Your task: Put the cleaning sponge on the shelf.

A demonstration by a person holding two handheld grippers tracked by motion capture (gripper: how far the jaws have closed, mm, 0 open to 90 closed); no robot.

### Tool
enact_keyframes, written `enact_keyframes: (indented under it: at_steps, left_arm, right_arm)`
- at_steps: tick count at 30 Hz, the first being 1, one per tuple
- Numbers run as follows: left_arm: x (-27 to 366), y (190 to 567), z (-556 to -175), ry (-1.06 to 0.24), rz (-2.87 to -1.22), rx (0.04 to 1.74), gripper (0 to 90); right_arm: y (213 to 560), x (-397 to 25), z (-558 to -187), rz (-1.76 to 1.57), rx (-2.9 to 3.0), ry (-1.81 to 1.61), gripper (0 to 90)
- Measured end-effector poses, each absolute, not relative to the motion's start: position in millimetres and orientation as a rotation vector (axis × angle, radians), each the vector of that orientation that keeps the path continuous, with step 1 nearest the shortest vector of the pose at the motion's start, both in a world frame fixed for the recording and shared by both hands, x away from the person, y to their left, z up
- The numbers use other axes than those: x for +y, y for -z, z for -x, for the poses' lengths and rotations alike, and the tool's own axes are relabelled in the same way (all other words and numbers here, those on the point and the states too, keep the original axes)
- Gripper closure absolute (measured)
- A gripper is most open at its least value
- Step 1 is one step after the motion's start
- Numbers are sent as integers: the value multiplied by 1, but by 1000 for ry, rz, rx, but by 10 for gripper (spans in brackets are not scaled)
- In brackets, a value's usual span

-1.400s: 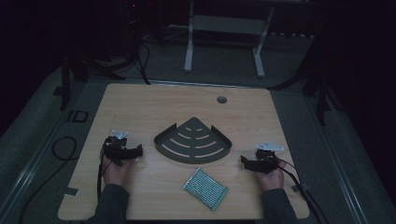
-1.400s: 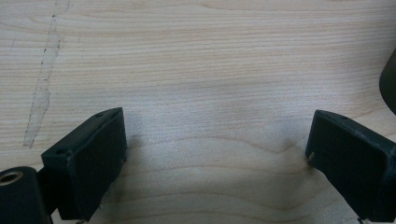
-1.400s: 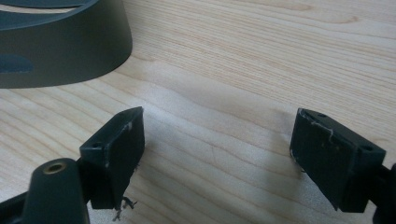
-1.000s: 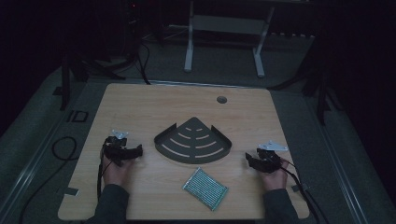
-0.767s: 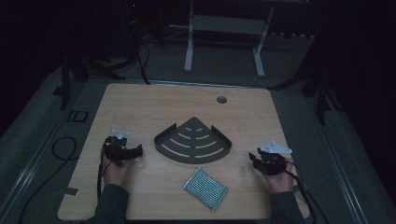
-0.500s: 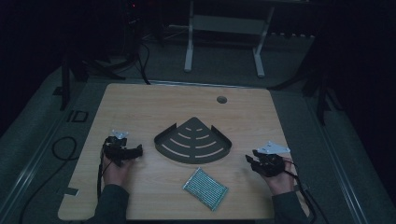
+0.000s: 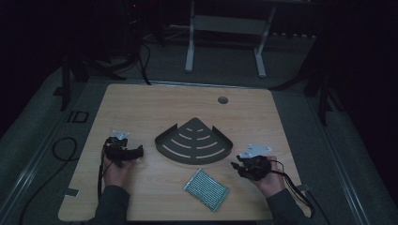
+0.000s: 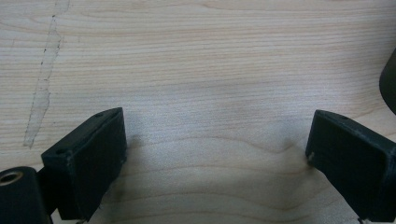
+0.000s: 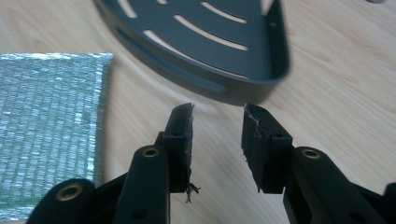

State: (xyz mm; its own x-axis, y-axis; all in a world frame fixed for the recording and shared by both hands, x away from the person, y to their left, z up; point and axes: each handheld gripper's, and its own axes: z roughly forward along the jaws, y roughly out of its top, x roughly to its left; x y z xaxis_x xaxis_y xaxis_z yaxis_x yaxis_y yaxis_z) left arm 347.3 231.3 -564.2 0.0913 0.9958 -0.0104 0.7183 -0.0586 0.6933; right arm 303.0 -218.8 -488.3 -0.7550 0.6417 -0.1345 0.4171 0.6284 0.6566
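Table (image 7: 141, 108): light wood; it carries everything, with a round hole near the far edge.
Corner tray (image 7: 195, 141): dark, slotted and fan-shaped, lying flat at mid-table between the two grippers, curved wall toward the person.
Silver pad (image 7: 207, 189): woven metallic rectangle, flat near the front edge, just in front of the tray and apart from it.
Step in hand: seemingly the right gripper's approach to the tray's curved wall (image 9: 219, 88); best to line one jaw inside and one outside the wall before closing.
Right gripper (image 9: 216, 122): jaws partly apart with a narrow gap, empty, pointing at the wall, near it but not touching.
Left gripper (image 8: 215, 144): jaws spread wide, empty, over bare table left of the tray.
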Motion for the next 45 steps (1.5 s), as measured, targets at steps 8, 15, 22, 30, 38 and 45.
enact_keyframes:
  at_steps: [8, 15, 22, 30, 38, 45]
  left_arm:
    - [231, 564, -347, -666, -1834, 1681, 55]
    - [231, 564, -347, -666, -1834, 1681, 56]
    - [231, 564, -347, -666, -1834, 1681, 56]
    - [231, 564, -347, -666, -1834, 1681, 56]
    - [231, 564, -347, -666, -1834, 1681, 55]
    - [231, 564, -347, -666, -1834, 1681, 56]
  right_arm:
    - [494, -197, -297, -798, 2565, -881, 637]
    - [501, -177, -289, -720, 2632, -873, 637]
    - [511, -164, -284, -677, 2705, -869, 628]
    - [521, -157, -282, -653, 2756, -817, 634]
    - [520, -160, -284, -631, 2746, -767, 645]
    - [519, -176, -290, -685, 2737, -751, 653]
